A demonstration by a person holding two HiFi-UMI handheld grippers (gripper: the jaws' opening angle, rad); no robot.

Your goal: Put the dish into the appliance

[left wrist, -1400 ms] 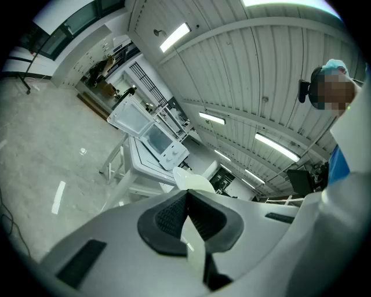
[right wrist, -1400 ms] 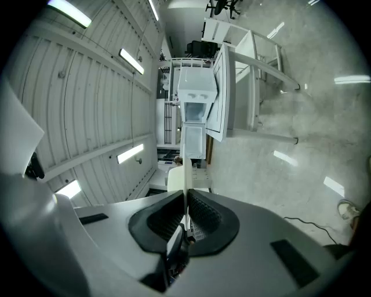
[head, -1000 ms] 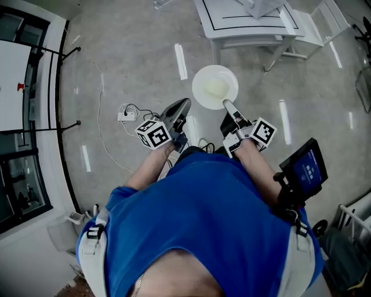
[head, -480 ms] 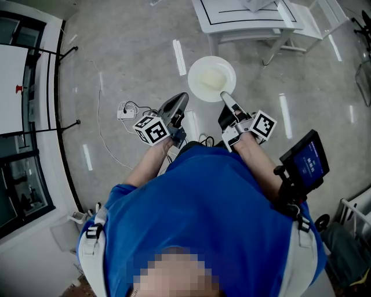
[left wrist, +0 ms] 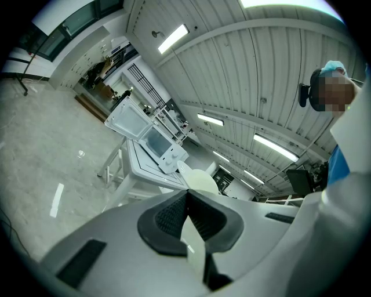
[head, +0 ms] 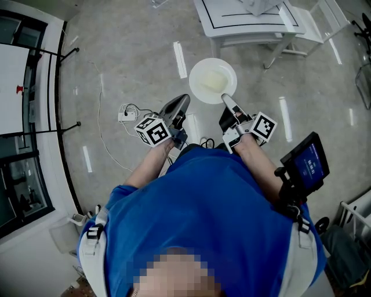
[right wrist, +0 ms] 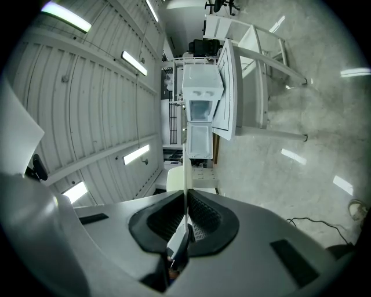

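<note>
Evidently the right tool (head: 226, 100) pinches the plate (head: 208, 78), probably rigid and breakable, by its rim; the left tool (head: 181, 105) is closed, empty.

A large lab or test hall is shown, not a home. A polished concrete floor (head: 127, 64) is seen under a ribbed metal ceiling (left wrist: 272, 75) fitted with strip lights (left wrist: 172, 38). A microwave (left wrist: 155, 142) is set on a lone white table (head: 232, 17). A power strip (head: 125, 115) is left on the floor, and glazed partitions (head: 26, 151) are ranged along one side.
</note>
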